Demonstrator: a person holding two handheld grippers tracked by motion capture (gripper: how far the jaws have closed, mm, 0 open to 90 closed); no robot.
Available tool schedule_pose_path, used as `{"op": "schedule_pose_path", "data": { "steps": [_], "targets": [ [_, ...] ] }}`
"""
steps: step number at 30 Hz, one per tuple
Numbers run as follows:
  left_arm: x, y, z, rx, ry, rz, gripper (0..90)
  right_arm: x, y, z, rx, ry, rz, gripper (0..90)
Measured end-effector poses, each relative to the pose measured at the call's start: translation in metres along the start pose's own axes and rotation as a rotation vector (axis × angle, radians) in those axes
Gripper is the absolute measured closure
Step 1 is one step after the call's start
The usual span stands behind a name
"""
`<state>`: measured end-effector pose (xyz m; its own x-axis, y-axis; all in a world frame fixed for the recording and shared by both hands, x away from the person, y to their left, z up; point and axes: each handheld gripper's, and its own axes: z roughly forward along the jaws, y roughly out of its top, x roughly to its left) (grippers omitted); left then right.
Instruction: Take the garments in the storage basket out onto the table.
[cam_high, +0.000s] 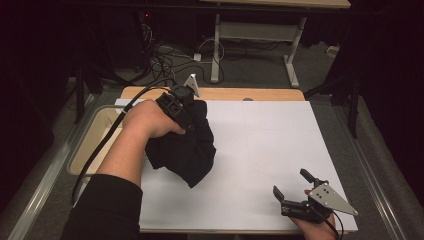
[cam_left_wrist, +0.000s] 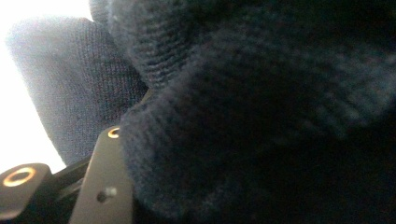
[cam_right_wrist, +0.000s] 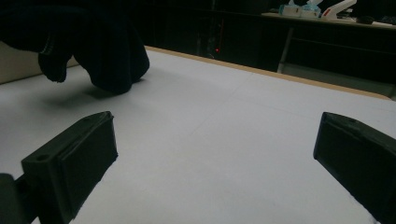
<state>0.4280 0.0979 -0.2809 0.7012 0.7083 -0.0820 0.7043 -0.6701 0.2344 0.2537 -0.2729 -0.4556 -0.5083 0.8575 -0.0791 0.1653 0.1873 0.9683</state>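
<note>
A bunched dark knit cloth (cam_high: 185, 147) hangs over the left half of the white sheet (cam_high: 260, 145). My left gripper (cam_high: 187, 122) is buried in its top, shut on the fabric. In the left gripper view the knit cloth (cam_left_wrist: 243, 107) wraps over the jaws. From the right gripper view the cloth (cam_right_wrist: 107, 51) hangs at the far left, casting a shadow, its lowest fold at the sheet. My right gripper (cam_high: 290, 181) rests at the table's front right, open. Its jaws stand wide apart with only bare sheet (cam_right_wrist: 215, 154) between them.
A beige bin (cam_high: 92, 145) sits low beside the table's left edge. The wooden table edge (cam_high: 235, 93) runs along the back. Beyond it, on the floor, are cables (cam_high: 165, 55) and a desk's legs (cam_high: 292, 65).
</note>
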Motion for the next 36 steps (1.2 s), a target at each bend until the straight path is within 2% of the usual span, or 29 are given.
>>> {"op": "schedule_pose_path", "data": {
  "steps": [7, 12, 18, 27, 32, 36],
  "targets": [
    [-0.004, 0.003, 0.016, 0.002, -0.005, 0.015, 50.4, 0.0, 0.0, 0.0, -0.002, 0.0, -0.003, 0.0],
    [-0.006, 0.003, 0.03, 0.003, 0.01, 0.017, 50.1, 0.0, 0.0, 0.0, -0.003, 0.001, -0.001, 0.0],
    [-0.007, 0.003, 0.044, -0.026, -0.004, 0.018, 49.9, 0.0, 0.0, 0.0, -0.002, 0.0, 0.0, 0.0],
    [-0.012, 0.003, 0.071, -0.016, -0.032, 0.05, 49.6, 0.0, -0.001, 0.0, 0.001, 0.003, 0.002, 0.0],
    [-0.016, 0.004, 0.085, -0.031, -0.048, 0.05, 49.6, 0.0, -0.001, 0.001, 0.004, 0.006, -0.003, 0.0],
    [-0.02, 0.003, 0.098, -0.038, -0.049, 0.073, 49.5, 0.0, -0.001, 0.001, 0.002, 0.009, -0.002, 0.0]
  ]
}}
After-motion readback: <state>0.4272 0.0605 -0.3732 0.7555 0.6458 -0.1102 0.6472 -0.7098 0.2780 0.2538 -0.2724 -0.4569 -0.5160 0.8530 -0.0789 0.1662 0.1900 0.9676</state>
